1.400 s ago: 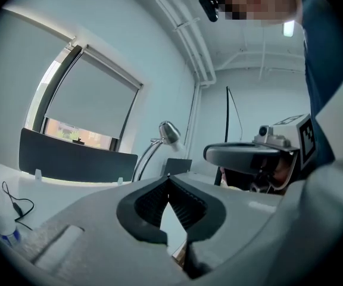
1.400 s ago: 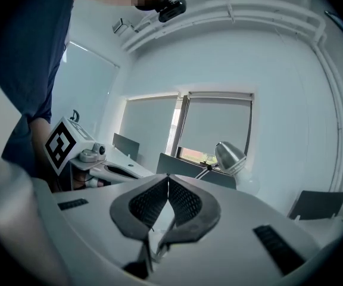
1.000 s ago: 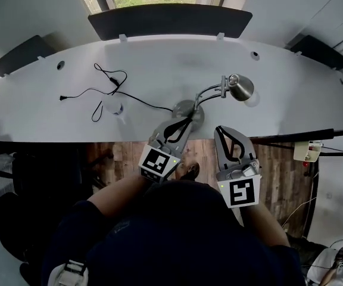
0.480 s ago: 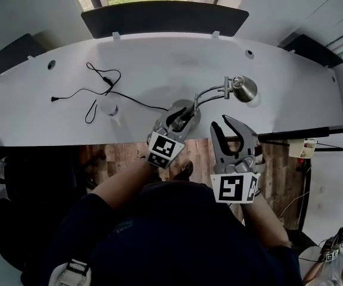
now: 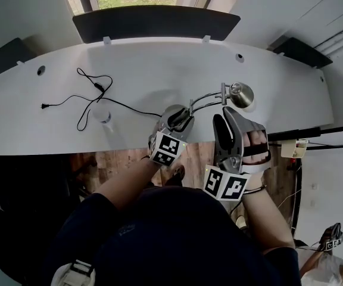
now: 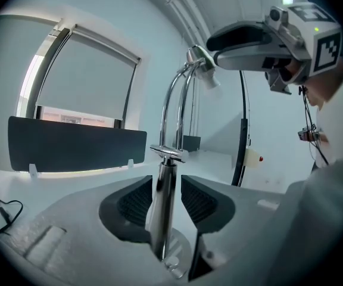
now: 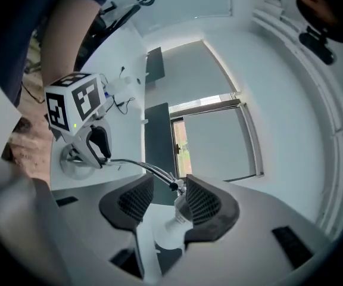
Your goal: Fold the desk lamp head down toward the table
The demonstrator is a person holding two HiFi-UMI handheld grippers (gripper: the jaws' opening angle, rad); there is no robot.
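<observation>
A chrome desk lamp stands on the white desk (image 5: pixel 136 70), with a round base (image 5: pixel 172 110), a curved twin-rod arm (image 5: pixel 204 100) and a small metal head (image 5: pixel 242 94). My left gripper (image 5: pixel 177 119) is over the base. In the left gripper view its jaws (image 6: pixel 164 183) have just been opening and stand either side of the upright post (image 6: pixel 162 201) without pressing it. My right gripper (image 5: pixel 226 115) lies rolled on its side next to the head. Its jaws (image 7: pixel 168 183) have also just been opening, and the lamp head (image 7: pixel 170 230) sits between them.
A black cable (image 5: pixel 91 94) loops across the desk's left half, beside a small white object (image 5: pixel 103 115). Dark divider panels (image 5: pixel 153 22) stand along the desk's far edge under a window. A white box (image 5: pixel 290 148) hangs off the front edge at right, over wooden floor.
Both grippers' jaws were shut and now stand apart. The left gripper sank onto the lamp's post at the base. The right gripper rolled onto its side and moved up to the lamp head.
</observation>
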